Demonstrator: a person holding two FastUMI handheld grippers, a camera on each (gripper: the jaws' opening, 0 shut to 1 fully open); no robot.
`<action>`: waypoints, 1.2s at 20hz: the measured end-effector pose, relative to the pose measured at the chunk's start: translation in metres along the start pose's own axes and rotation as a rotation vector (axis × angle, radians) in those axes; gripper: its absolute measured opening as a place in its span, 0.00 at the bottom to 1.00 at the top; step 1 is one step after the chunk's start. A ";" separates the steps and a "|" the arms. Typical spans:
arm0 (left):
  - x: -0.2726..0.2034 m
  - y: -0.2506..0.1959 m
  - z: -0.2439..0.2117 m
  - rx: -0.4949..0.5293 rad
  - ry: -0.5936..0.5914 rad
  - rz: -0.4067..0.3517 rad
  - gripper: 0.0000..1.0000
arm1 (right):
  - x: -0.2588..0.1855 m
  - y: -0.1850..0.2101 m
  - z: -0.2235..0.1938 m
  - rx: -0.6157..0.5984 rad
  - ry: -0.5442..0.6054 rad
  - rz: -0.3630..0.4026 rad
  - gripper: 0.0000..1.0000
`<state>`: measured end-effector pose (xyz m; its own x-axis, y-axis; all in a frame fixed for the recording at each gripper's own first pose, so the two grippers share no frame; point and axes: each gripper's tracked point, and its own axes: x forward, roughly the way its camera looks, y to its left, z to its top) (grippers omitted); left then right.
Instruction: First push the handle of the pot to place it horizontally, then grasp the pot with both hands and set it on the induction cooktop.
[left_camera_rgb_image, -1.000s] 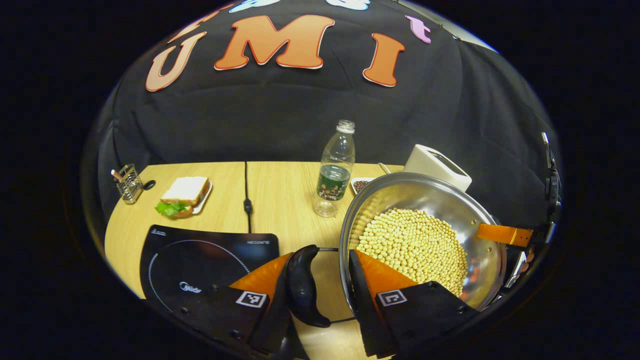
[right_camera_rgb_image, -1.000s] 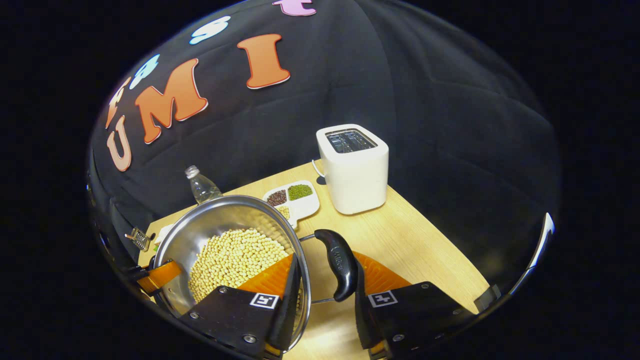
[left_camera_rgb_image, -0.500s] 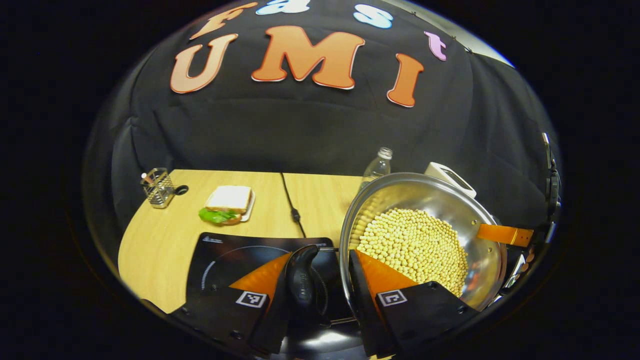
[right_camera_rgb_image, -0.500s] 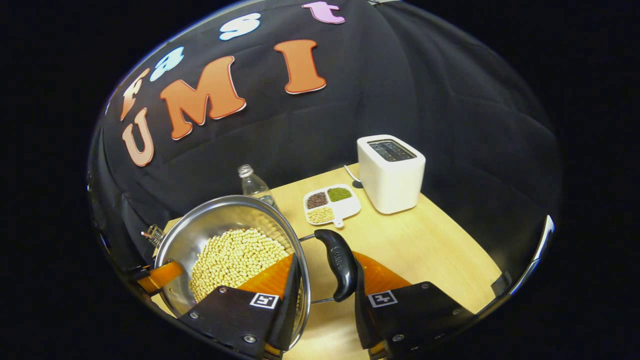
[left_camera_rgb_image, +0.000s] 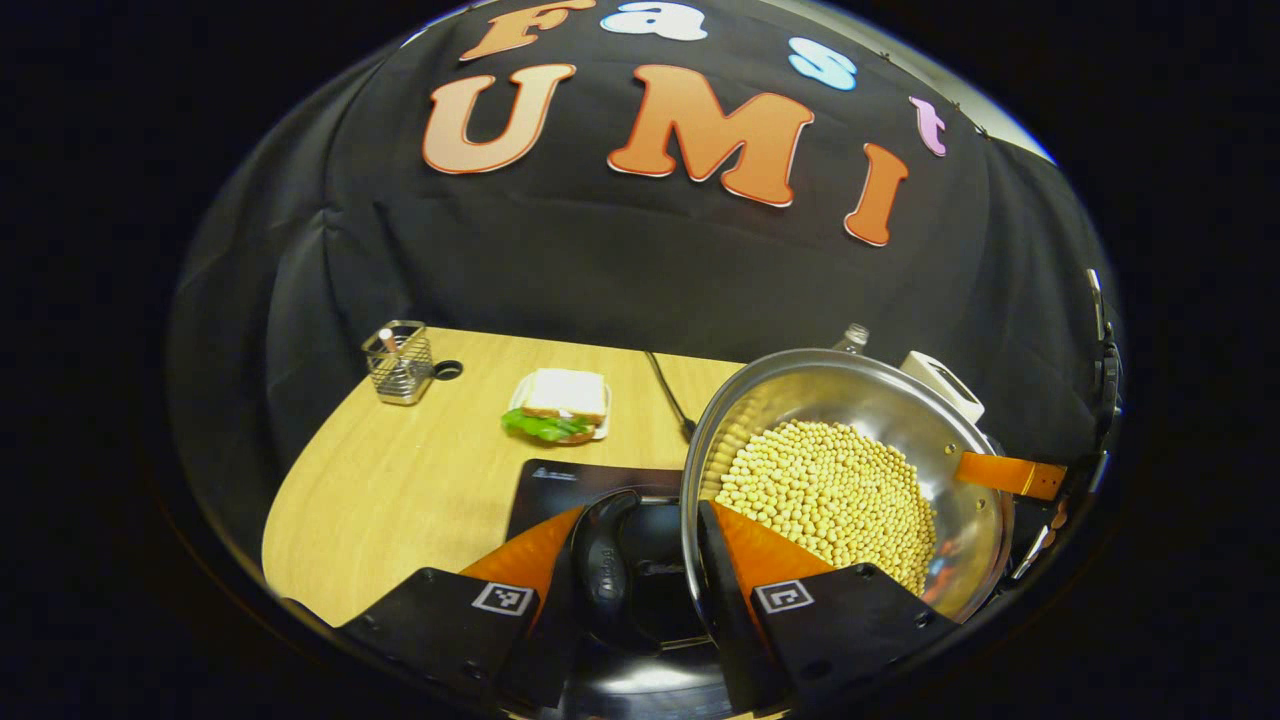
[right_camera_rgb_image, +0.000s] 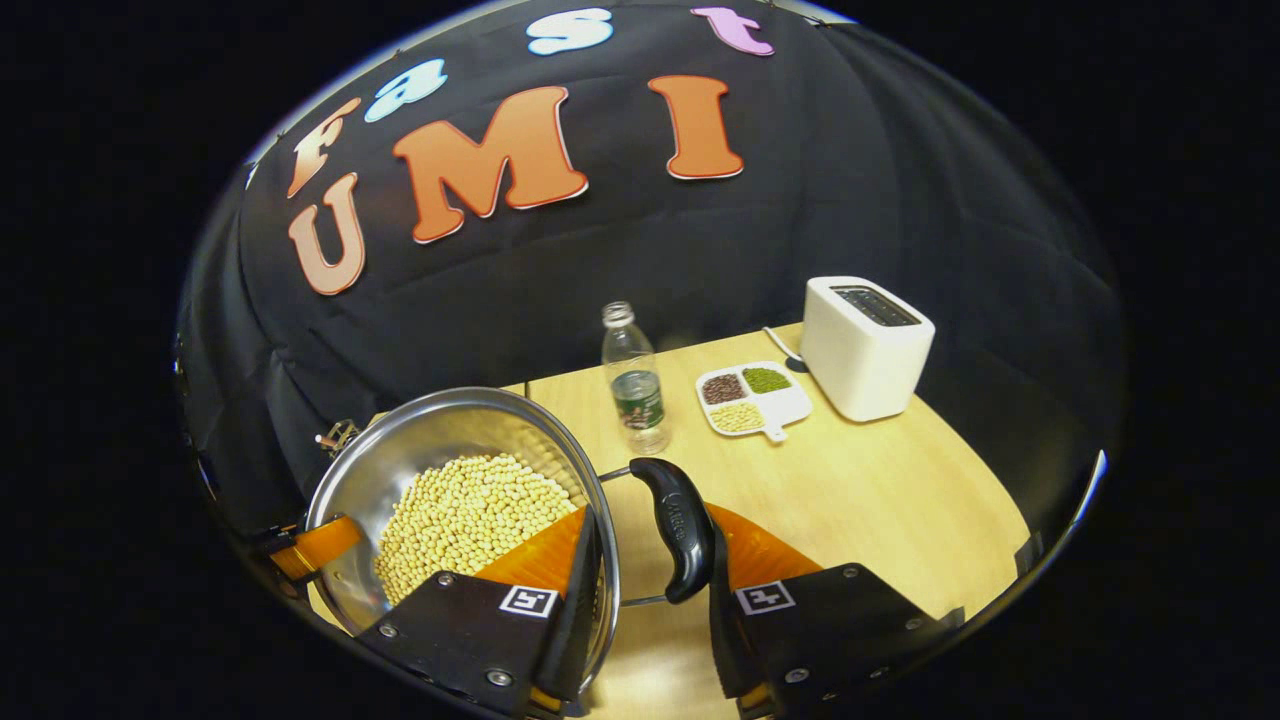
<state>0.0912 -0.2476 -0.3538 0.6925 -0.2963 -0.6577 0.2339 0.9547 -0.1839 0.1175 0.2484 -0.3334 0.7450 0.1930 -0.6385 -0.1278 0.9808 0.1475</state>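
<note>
A steel pot (left_camera_rgb_image: 850, 400) full of yellow soybeans (left_camera_rgb_image: 825, 490) hangs in the air, held from both sides. My left gripper (left_camera_rgb_image: 640, 515) is shut on its left black handle (left_camera_rgb_image: 600, 565) and rim, one finger inside the pot. In the right gripper view, my right gripper (right_camera_rgb_image: 652, 520) is shut the same way on the other black handle (right_camera_rgb_image: 680, 525) and the rim of the pot (right_camera_rgb_image: 440, 425). The black induction cooktop (left_camera_rgb_image: 555, 480) lies on the table right under the left handle and partly beneath the pot. The right gripper's orange finger (left_camera_rgb_image: 1005, 472) shows across the pot.
A sandwich on a plate (left_camera_rgb_image: 558, 408), a wire holder (left_camera_rgb_image: 398, 352) and a black cable (left_camera_rgb_image: 668, 398) lie behind the cooktop. To the pot's right stand a water bottle (right_camera_rgb_image: 632, 380), a divided dish of beans (right_camera_rgb_image: 752, 400) and a white toaster (right_camera_rgb_image: 866, 345) on the wooden table (right_camera_rgb_image: 880, 500).
Both grippers have carried the pot leftward across the table, away from the toaster and bottle. The cooktop has slid from left of the pot to under its left handle.
</note>
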 end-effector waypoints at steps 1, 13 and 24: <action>-0.002 0.012 -0.001 -0.002 -0.001 0.011 0.66 | 0.003 0.010 -0.005 -0.003 0.005 0.009 0.50; 0.011 0.092 -0.045 -0.029 0.081 0.057 0.66 | 0.030 0.071 -0.065 -0.010 0.088 0.044 0.51; 0.030 0.098 -0.061 -0.031 0.150 0.035 0.68 | 0.040 0.061 -0.092 -0.003 0.143 0.011 0.54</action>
<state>0.0931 -0.1613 -0.4363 0.5893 -0.2579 -0.7657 0.1889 0.9654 -0.1797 0.0797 0.3184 -0.4193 0.6429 0.2052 -0.7380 -0.1374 0.9787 0.1524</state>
